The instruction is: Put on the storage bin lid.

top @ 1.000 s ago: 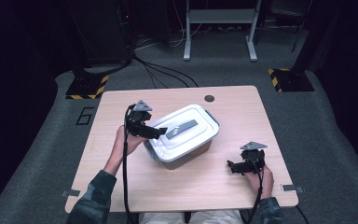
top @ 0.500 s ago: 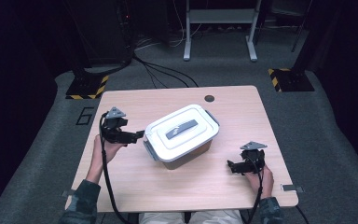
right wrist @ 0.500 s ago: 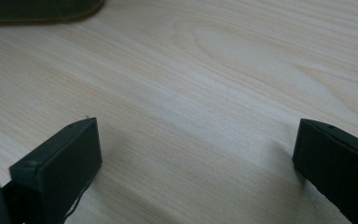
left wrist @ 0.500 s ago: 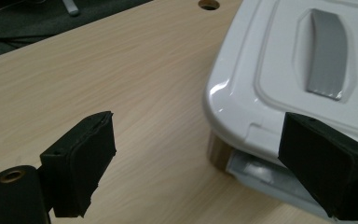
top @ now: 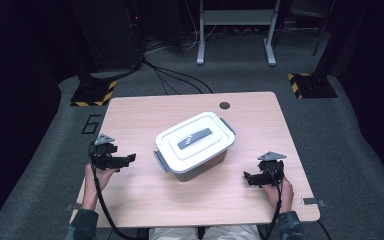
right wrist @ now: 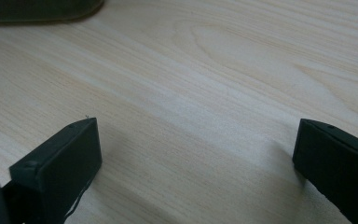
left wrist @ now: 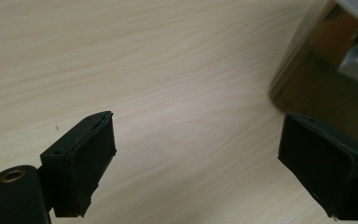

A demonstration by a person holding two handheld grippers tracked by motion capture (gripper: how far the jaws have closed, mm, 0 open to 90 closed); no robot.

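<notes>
The table spread bare and pale in front of me, and the lidded box sat near its middle, turned a little askew, between my two hands and well apart from both. It was a clear-walled tub under a white lid with a grey handle across the top and a grey clasp at each end. I judged it stiff and fairly light, its smooth plastic walls slippery, so the raised handle or the end clasps looked like the sure places to take hold; the walls were too wide for my jaws anyway. My left gripper hung low over the wood at the table's left edge, jaws spread wide with nothing between them, the box's lower corner showing just beyond one pad. My right gripper sat near the right front edge, likewise spread and empty over bare wood. A small dark grommet hole lay behind the box. Nothing stood between either gripper and the box.
</notes>
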